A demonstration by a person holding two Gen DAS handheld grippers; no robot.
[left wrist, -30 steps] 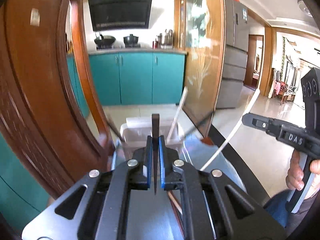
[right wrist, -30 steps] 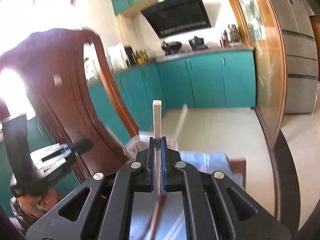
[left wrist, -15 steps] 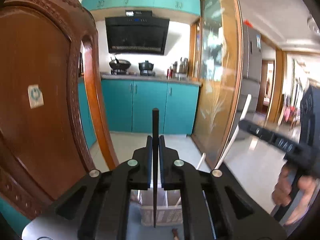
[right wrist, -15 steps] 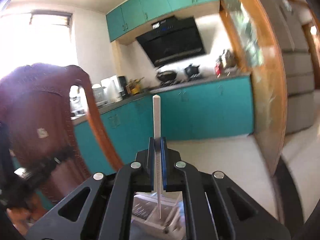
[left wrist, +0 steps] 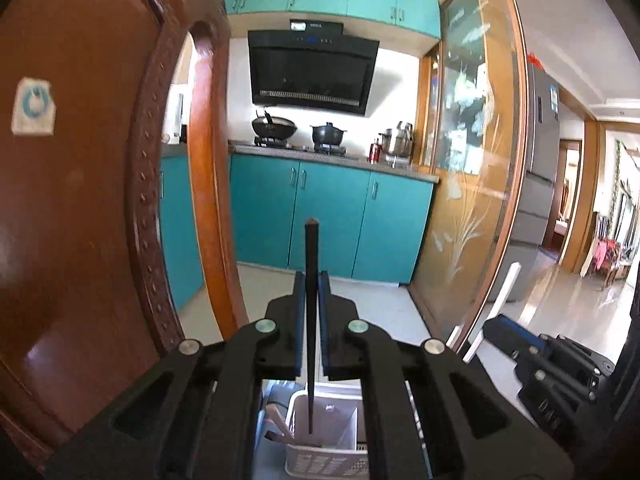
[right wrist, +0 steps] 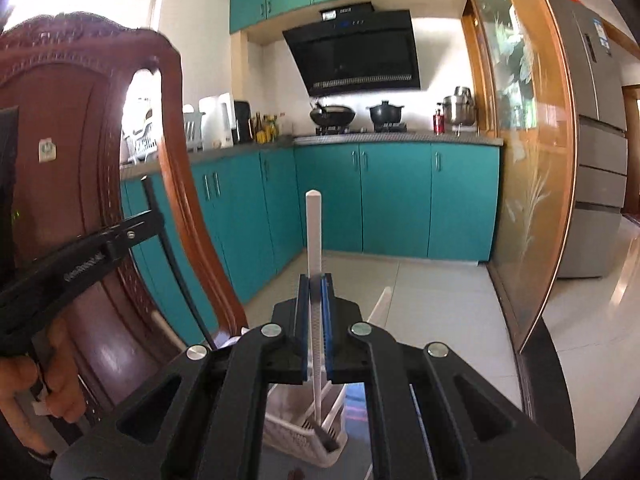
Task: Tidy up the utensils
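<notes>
The left hand-held gripper (left wrist: 311, 320) is clenched on a dark chopstick (left wrist: 311, 280), which stands nearly upright between its blue pads. The stick's lower tip hangs over a white slotted utensil basket (left wrist: 320, 462) seen low in the left wrist view; whether the tip touches anything inside is hard to judge. Some pale wooden pieces (left wrist: 276, 424) lean in the basket's left part.

The right hand-held gripper (right wrist: 316, 320) grips a white chopstick (right wrist: 313, 236), also upright, with its lower end pointing down toward the same white basket (right wrist: 292, 436). A dark-tipped utensil (right wrist: 326, 442) lies in that basket near its front edge.

In the right wrist view the left gripper shows at the left edge with a hand (right wrist: 36, 380) around its handle and its dark stick hanging down in front of a carved wooden chair back (right wrist: 80, 160). Behind both stand teal kitchen cabinets (right wrist: 396, 196) and a black range hood (right wrist: 352, 52).
</notes>
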